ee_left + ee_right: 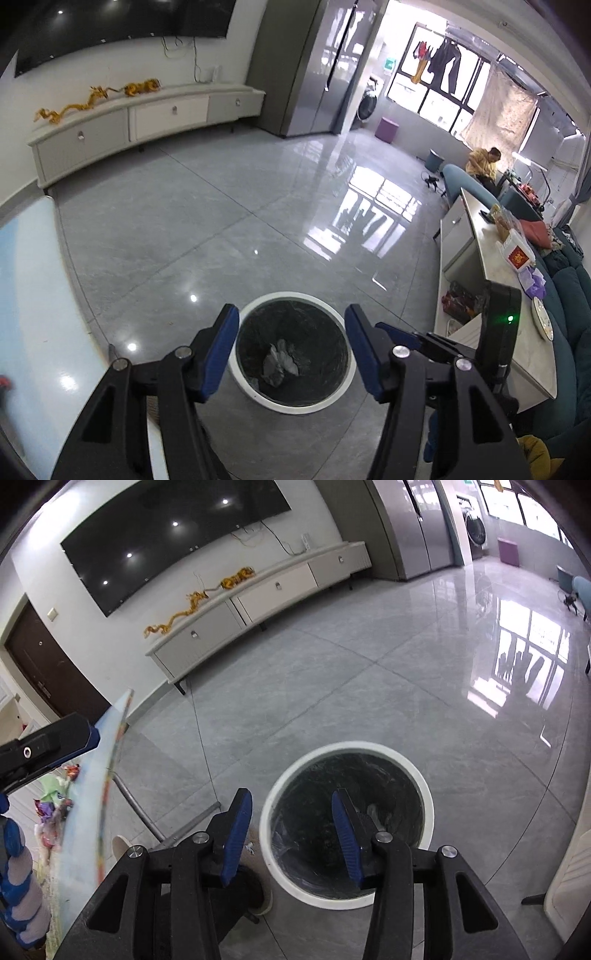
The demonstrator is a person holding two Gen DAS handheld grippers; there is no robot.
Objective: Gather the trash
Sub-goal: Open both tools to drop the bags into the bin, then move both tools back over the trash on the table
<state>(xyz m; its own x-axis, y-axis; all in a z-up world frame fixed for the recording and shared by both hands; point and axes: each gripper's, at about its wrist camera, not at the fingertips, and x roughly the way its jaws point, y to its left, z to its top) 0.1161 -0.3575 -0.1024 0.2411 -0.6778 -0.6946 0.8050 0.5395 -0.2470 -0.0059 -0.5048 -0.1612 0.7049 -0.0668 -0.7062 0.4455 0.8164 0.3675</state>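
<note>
Crumpled grey wad (280, 360) sits at the bottom of the black-lined bin (255, 391) on the floor (207, 229). It looks light, soft and crushable, so any pinch across a fold should hold and there's no breakage risk. My left gripper (291, 349) hangs over the bin, jaws spread, empty. My right gripper (291, 834) likewise: spread, nothing between the pads.

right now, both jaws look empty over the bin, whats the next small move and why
Probably draw both grippers back toward the table for more trash. The left gripper and right gripper stand open and empty above the bin, where crumpled trash already lies.
</note>
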